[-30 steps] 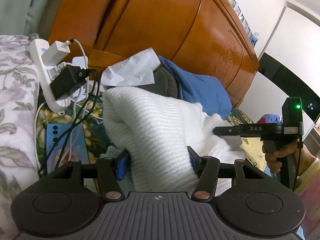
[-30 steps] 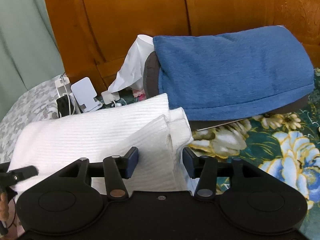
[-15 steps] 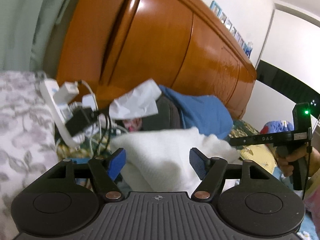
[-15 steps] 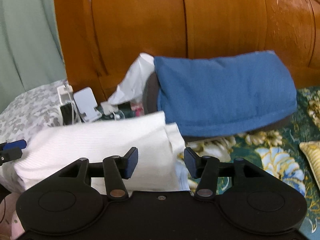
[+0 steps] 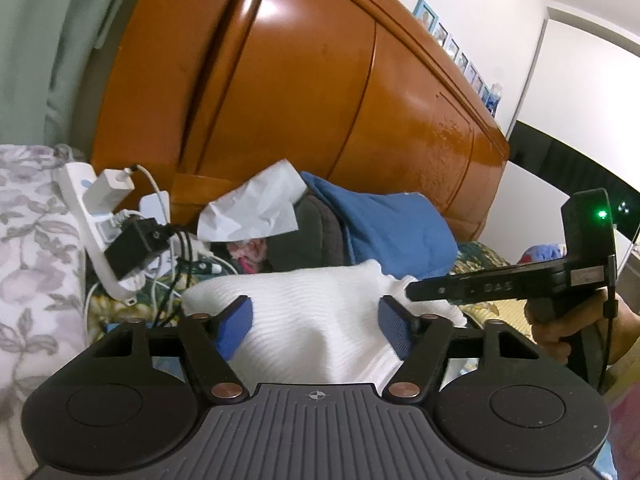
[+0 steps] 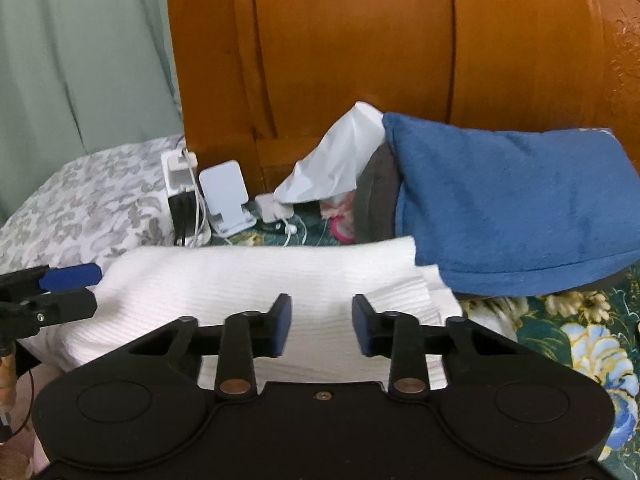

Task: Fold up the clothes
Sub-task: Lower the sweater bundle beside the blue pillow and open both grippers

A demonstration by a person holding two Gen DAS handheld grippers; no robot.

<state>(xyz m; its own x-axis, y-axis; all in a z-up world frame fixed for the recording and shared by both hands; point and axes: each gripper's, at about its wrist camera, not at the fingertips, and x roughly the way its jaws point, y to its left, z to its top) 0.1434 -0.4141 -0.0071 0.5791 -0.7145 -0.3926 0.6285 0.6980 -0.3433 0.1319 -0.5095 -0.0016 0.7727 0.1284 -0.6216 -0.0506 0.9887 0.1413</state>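
While the folded white ribbed knit sweater (image 6: 256, 280) lies on the floral bedspread (image 6: 568, 344) against the blue plush pillow (image 6: 516, 208), left gripper (image 5: 316, 320) and right gripper (image 6: 322, 324) straddle it, jaws closing, not yet pinching; risk: a shallow bite catching one layer, spilling the fold.

Place: home bedroom.
Evidence: glossy orange-brown wooden headboard (image 6: 360, 60); floral dark-green bedsheet (image 6: 560, 328); grey-flowered white pillow (image 6: 88, 196); blue fleece blanket (image 6: 512, 208); white power strip with chargers (image 5: 92, 224); pale green curtain (image 6: 80, 52).
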